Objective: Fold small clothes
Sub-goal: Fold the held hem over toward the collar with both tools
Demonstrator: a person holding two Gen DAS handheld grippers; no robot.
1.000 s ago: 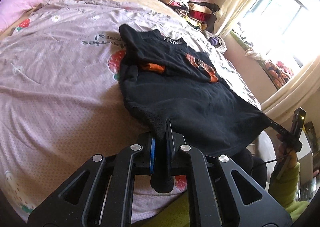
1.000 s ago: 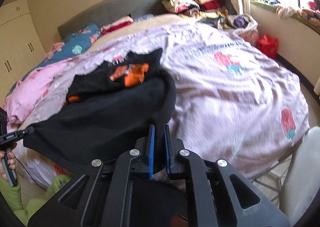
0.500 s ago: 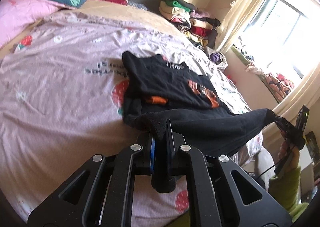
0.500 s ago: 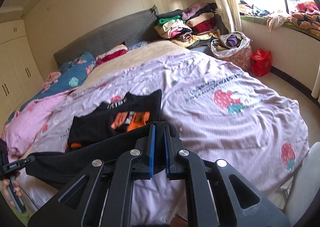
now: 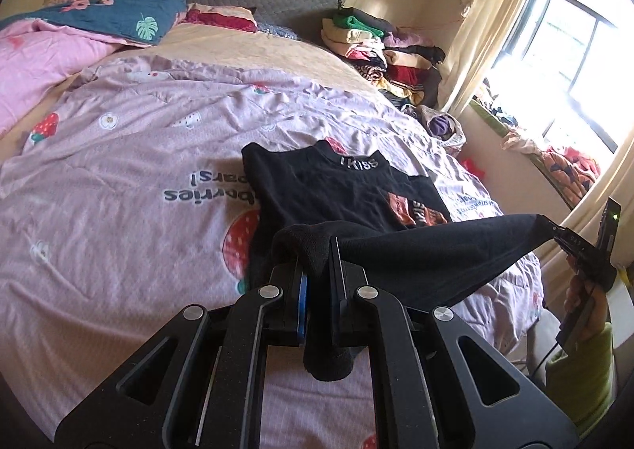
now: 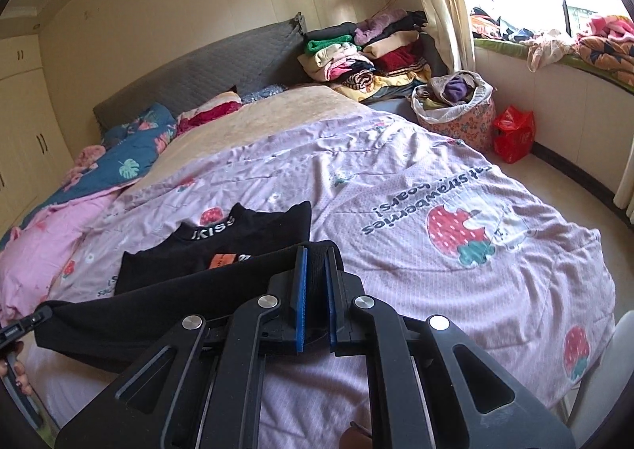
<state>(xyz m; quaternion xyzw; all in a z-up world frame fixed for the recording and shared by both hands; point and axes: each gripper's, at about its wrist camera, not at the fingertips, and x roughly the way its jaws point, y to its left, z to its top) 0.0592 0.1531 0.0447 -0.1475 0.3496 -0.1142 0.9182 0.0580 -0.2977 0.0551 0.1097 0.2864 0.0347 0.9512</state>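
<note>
A small black top [image 5: 340,187] with an orange print and a lettered collar lies on the pink strawberry bedspread [image 5: 119,179]; it also shows in the right wrist view [image 6: 237,247]. Its bottom hem [image 5: 428,251] is lifted and stretched taut above the bed. My left gripper [image 5: 317,251] is shut on one hem corner. My right gripper [image 6: 315,255] is shut on the other corner; it shows at the right edge of the left wrist view [image 5: 570,243]. The left gripper shows at the left edge of the right wrist view [image 6: 23,326].
A pile of folded clothes [image 6: 356,52] sits at the bed's far corner by the grey headboard [image 6: 198,84]. A laundry bag [image 6: 455,108] and a red bag [image 6: 513,132] stand on the floor near the window sill. Pink and blue quilts [image 5: 79,21] lie at the pillow end.
Both grippers have lifted the hem off the bed and carried it towards the collar. The lower half of the top now hangs stretched in the air.
</note>
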